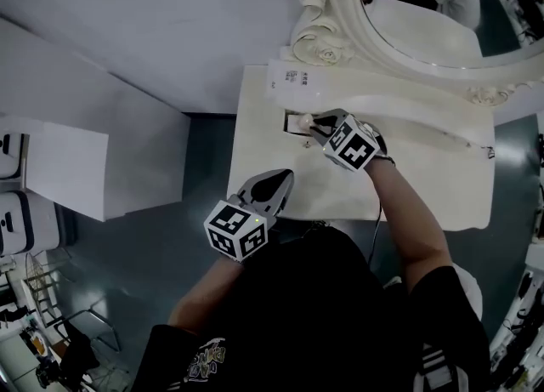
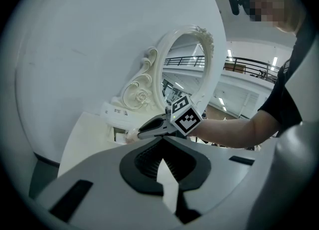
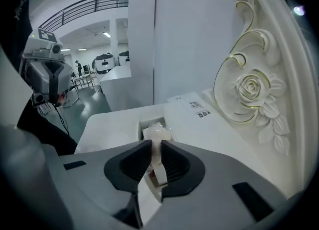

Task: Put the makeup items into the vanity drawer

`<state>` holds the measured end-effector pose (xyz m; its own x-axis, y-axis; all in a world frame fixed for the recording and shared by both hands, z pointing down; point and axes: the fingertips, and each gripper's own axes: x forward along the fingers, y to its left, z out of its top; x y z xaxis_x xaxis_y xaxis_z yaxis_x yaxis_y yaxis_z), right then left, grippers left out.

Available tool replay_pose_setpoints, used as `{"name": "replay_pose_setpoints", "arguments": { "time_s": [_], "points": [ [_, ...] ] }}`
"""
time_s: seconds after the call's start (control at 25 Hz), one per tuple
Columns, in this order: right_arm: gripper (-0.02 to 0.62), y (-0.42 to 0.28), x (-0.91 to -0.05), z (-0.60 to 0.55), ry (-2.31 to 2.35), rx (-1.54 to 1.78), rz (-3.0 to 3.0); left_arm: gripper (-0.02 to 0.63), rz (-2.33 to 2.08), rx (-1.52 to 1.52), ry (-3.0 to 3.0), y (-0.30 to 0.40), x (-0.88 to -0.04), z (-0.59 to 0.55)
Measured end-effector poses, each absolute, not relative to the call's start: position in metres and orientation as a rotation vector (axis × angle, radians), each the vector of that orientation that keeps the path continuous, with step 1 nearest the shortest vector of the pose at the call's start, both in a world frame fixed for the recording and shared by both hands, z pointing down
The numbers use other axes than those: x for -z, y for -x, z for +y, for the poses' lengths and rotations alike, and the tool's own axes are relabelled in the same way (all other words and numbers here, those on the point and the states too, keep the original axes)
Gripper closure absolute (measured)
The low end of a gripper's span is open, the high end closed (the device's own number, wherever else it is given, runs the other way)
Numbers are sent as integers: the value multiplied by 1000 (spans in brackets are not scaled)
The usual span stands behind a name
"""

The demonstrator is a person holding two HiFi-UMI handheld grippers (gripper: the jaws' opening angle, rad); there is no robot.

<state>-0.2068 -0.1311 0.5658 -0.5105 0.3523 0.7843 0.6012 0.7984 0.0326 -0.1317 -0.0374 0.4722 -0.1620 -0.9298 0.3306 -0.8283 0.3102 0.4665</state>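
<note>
Your white vanity table (image 1: 425,186) carries a carved mirror (image 1: 425,16) at its back. Near its front edge your left gripper (image 1: 285,179) has its jaws together, empty. Your right gripper (image 3: 155,149) is clamped on a pale makeup tube (image 3: 156,136), just above the small open compartment (image 3: 148,122) in the tabletop

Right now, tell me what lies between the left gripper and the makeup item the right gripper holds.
Only bare vanity top, per the head view, separates the left gripper from the makeup item.
</note>
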Motion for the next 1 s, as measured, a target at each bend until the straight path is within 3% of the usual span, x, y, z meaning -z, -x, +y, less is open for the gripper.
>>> {"name": "replay_pose_setpoints", "arguments": {
  "time_s": [1.0],
  "points": [
    [488, 204, -590, -155, 489, 255, -2055, 604, -1948, 265, -1570, 158, -487, -56]
  ]
}}
